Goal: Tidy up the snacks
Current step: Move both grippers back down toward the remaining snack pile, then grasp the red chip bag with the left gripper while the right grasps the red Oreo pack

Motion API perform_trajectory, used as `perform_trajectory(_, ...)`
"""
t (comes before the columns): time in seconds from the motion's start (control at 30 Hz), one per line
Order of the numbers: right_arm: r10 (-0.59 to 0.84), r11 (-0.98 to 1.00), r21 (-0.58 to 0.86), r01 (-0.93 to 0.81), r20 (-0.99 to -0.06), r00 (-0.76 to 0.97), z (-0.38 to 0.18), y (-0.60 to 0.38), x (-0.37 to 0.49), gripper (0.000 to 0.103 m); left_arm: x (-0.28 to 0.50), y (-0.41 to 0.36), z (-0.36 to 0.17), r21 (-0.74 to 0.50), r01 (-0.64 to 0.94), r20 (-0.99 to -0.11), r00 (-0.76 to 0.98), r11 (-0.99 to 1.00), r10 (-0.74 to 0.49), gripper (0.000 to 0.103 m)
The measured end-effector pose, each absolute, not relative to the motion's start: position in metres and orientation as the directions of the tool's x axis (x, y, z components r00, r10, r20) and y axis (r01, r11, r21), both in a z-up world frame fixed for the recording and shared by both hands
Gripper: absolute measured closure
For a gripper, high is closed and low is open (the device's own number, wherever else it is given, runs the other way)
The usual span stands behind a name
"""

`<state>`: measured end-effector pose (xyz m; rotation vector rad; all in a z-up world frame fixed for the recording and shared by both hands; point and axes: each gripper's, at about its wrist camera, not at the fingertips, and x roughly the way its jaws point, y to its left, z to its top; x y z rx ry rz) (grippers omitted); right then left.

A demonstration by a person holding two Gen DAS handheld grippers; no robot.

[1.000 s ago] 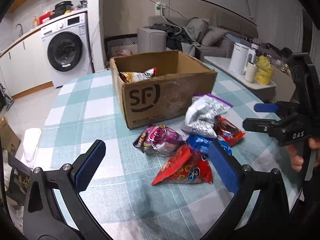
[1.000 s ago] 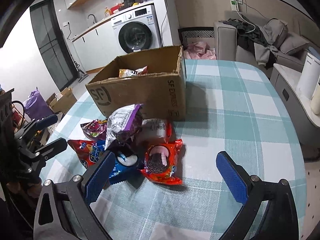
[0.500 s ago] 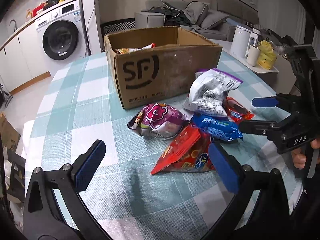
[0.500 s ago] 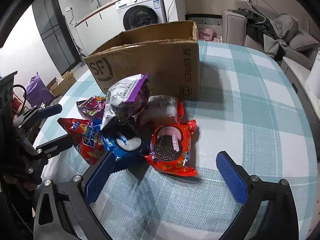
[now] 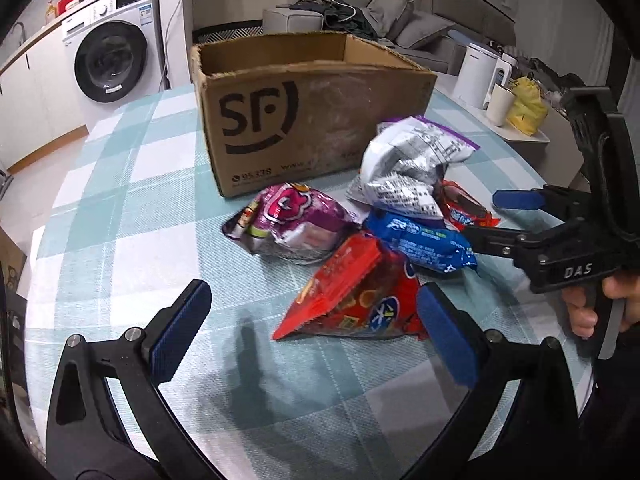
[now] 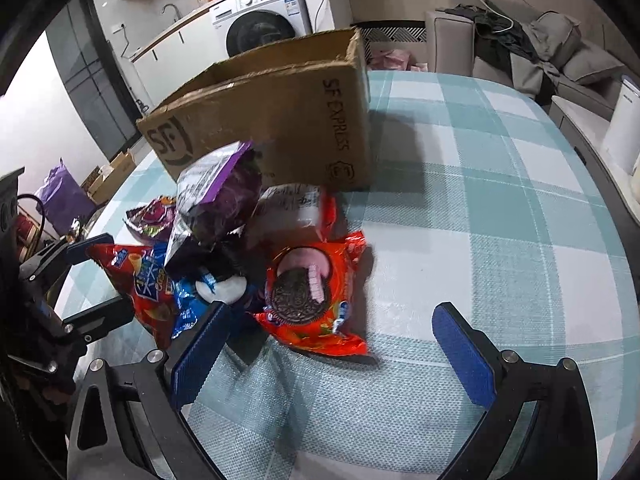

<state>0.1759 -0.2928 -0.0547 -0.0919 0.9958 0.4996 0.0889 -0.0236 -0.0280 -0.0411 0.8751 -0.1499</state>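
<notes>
An open SF cardboard box (image 5: pixel 312 120) stands on the checked table (image 5: pixel 120 220); it also shows in the right wrist view (image 6: pixel 280 128). Snack packs lie in a pile before it: a red triangular chip bag (image 5: pixel 352 296), a pink-purple bag (image 5: pixel 296 220), a blue pack (image 5: pixel 420 244), a silver-purple bag (image 5: pixel 408 164) and an orange Oreo pack (image 6: pixel 312 300). My left gripper (image 5: pixel 312 336) is open, low over the table, just before the red chip bag. My right gripper (image 6: pixel 332 356) is open, just before the Oreo pack, and also shows in the left wrist view (image 5: pixel 504 220).
A washing machine (image 5: pixel 112 60) stands back left, a sofa (image 5: pixel 400 28) behind the table. A side counter with a white kettle (image 5: pixel 476 72) and a yellow bag (image 5: pixel 524 108) is at the right. The left gripper shows at the left of the right wrist view (image 6: pixel 80 276).
Both grippers have moved down and forward toward the snack pile, which now looks larger. Both stay open. The snacks and the box have not moved.
</notes>
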Motion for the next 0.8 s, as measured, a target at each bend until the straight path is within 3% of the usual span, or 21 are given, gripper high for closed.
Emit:
perform_trajectory(0.47,0.301,0.902,0.088,-0.423,-0.829,0.471,-0.063,-0.293,0.179,0.004,0.094,-0.03,-0.042,-0.12,0.102,-0.776,0.611,0.988,-0.157,0.001)
perform_trajectory(0.7,0.312,0.882,0.068,-0.466,-0.825,0.471,-0.059,-0.286,0.169,0.028,0.093,-0.036,-0.045,-0.112,0.114,-0.776,0.611,0.987,-0.158,0.001)
perform_trajectory(0.8,0.34,0.865,0.084,-0.494,-0.822,0.456,-0.056,-0.282,0.165,0.046,0.092,-0.035,-0.046,-0.116,0.116,-0.776,0.61,0.986,-0.163,0.001)
